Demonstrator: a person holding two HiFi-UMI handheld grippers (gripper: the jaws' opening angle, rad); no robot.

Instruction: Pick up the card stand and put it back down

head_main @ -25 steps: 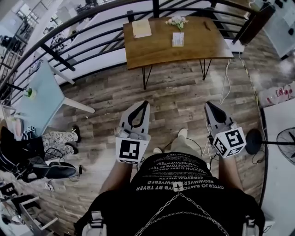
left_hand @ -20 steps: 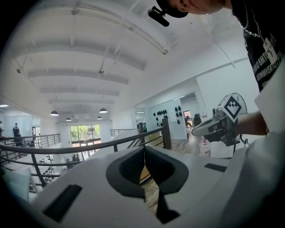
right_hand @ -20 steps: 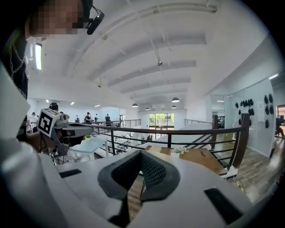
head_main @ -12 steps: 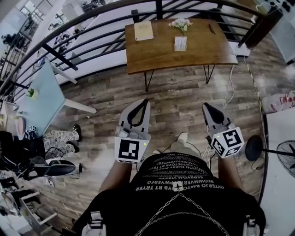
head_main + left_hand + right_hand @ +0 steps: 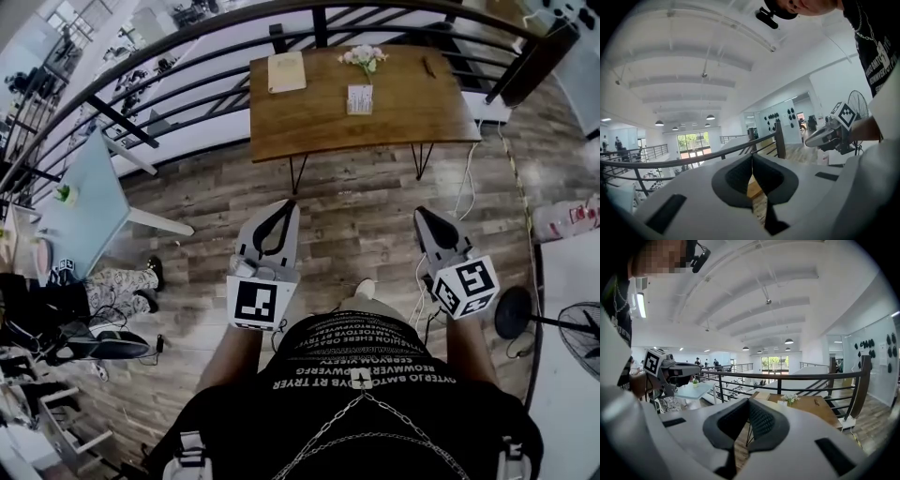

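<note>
Flowers [image 5: 362, 58] stand just behind the card stand [image 5: 360, 98]; its front is free.

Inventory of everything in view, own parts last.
wooden table: 1, brown, top centre
card stand: 1, white, mid-table
flowers: 1 bunch, pale, behind card stand
pad: 1, tan, table's left end
railing: 1, black, behind table
side table: 1, pale blue, left
fan: 1, black, right edge
left gripper: 1, white, shut, empty, above floor
right gripper: 1, white, shut, empty, above floor
</note>
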